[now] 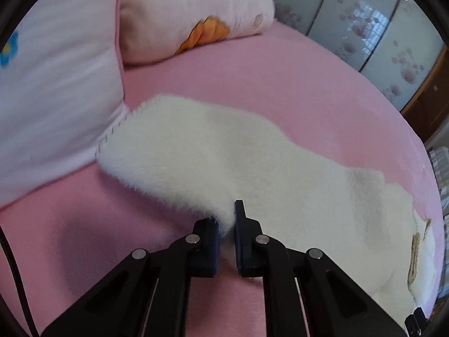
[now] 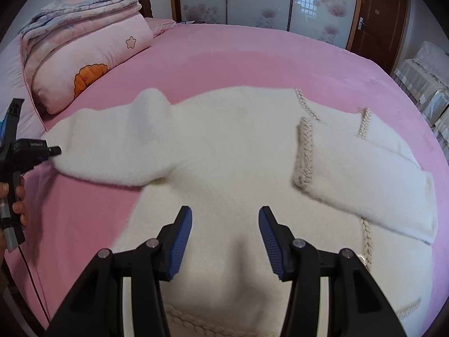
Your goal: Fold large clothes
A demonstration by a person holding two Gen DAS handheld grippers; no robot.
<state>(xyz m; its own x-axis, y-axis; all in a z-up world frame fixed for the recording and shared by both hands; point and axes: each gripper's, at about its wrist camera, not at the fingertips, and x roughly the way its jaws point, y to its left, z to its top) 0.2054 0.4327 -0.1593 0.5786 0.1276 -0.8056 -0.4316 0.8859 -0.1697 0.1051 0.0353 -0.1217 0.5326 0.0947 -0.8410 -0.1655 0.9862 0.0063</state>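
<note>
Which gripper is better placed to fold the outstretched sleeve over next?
Left. The left gripper is shut on the sleeve edge, while the right gripper hovers open over the sweater body, gripping nothing.

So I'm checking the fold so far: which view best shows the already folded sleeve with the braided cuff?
The right wrist view: the folded sleeve lies across the white sweater, its braided cuff fully visible. The left wrist view catches only a strip of braid at its right edge.
</note>
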